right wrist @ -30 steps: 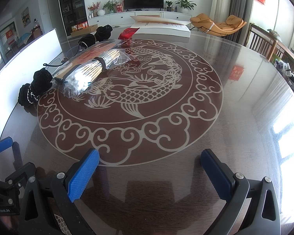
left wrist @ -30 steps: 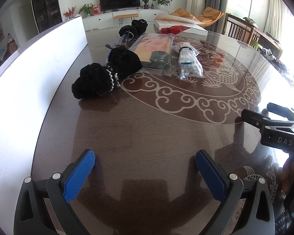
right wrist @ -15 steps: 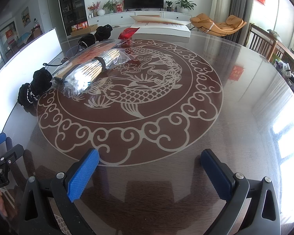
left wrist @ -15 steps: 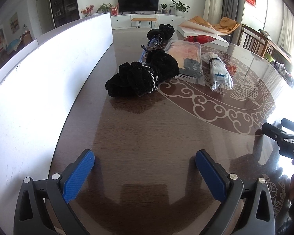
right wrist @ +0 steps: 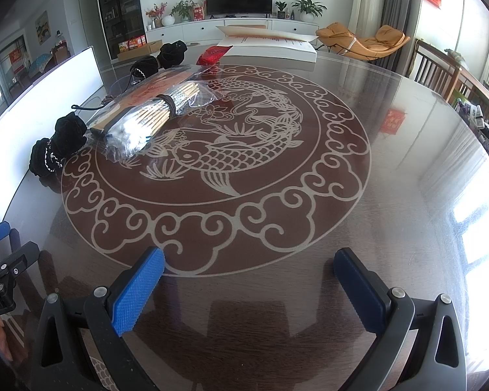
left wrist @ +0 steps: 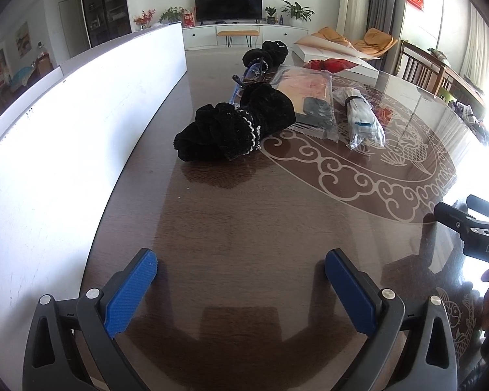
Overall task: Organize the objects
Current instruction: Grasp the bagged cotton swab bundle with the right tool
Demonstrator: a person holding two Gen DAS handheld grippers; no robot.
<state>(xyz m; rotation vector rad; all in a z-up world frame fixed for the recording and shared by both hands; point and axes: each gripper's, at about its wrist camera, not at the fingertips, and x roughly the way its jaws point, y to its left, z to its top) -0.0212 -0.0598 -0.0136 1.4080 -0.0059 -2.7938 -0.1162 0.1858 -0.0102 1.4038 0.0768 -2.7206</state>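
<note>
Two grippers, both spread wide with nothing between the blue pads. The left gripper [left wrist: 241,288] hangs low over the dark glossy table [left wrist: 244,228], near the white board [left wrist: 65,150] that stands along the table's left edge. The right gripper [right wrist: 249,288] hovers over the near rim of the big koi and cloud pattern [right wrist: 218,159] inlaid in the tabletop; you can see its black body poking in at the right of the left camera's view too.

The stuff to organize is all bunched up on the far left part of the table, well apart from both grippers. Closest is a black velvet pouch [left wrist: 234,127] with pale trim, lying on its side just outside the cloud border. Right behind it and touching it is a flat clear bag [left wrist: 309,97] with something pinkish and a dark patch inside. Just beside that is a clear bag of chopsticks [right wrist: 150,120] bundled with a dark band, lying diagonally on the pattern's edge. Further back there's a second black pouch [left wrist: 265,53], with what looks like a pair of glasses [left wrist: 252,73] in front of it, then a red packet [right wrist: 213,54] and a big white box [right wrist: 270,45] at the far edge.
</note>
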